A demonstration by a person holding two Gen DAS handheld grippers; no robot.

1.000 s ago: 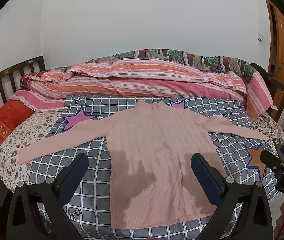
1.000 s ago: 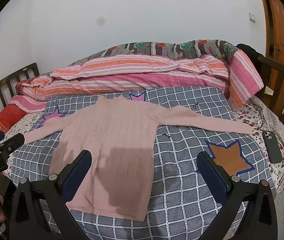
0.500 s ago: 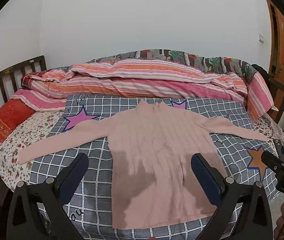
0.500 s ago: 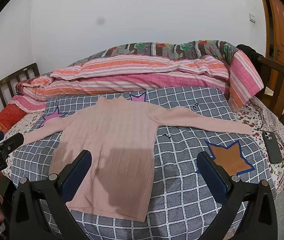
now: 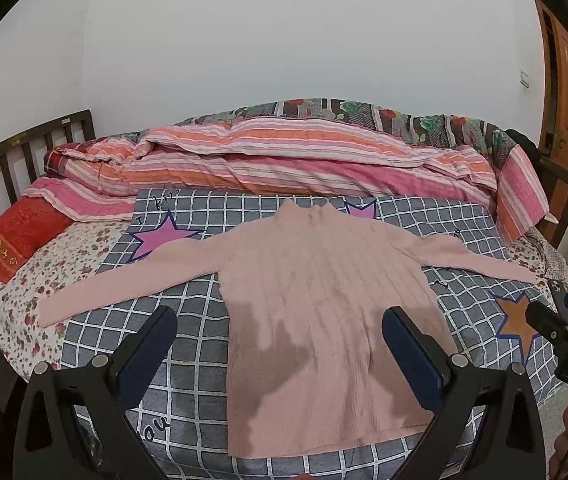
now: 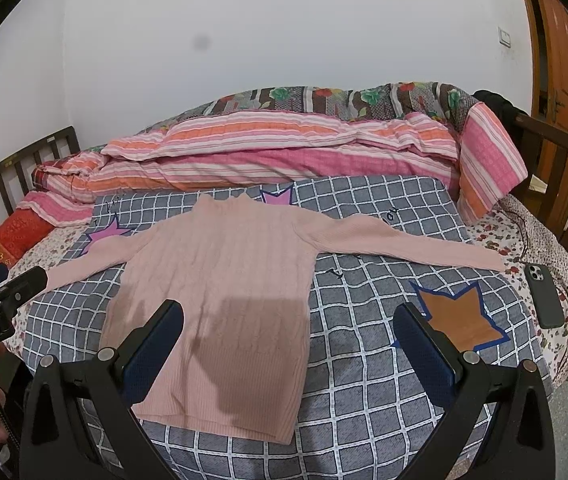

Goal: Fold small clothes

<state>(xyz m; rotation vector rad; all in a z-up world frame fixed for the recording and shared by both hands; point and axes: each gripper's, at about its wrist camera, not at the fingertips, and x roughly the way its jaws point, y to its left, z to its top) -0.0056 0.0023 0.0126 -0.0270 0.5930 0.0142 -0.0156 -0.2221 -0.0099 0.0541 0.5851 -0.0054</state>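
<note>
A pink ribbed sweater [image 5: 324, 292] lies flat on the grey checked blanket [image 5: 187, 364], neck toward the wall, both sleeves spread out to the sides. It also shows in the right wrist view [image 6: 223, 292]. My left gripper [image 5: 279, 320] is open and empty, held above the sweater's lower half. My right gripper [image 6: 288, 316] is open and empty, held above the sweater's lower right hem and the blanket [image 6: 364, 360]. Neither gripper touches the cloth.
A rolled striped quilt [image 5: 275, 164] lies along the wall side. A red pillow [image 5: 19, 232] sits at the far left. A dark phone [image 6: 544, 296] lies at the bed's right edge. Wooden bed rails [image 6: 556, 168] stand at both ends. An orange door [image 6: 564, 80] is at right.
Both grippers have tilted up very slightly, so the bed sits a little lower in both views. The sweater has not moved.
</note>
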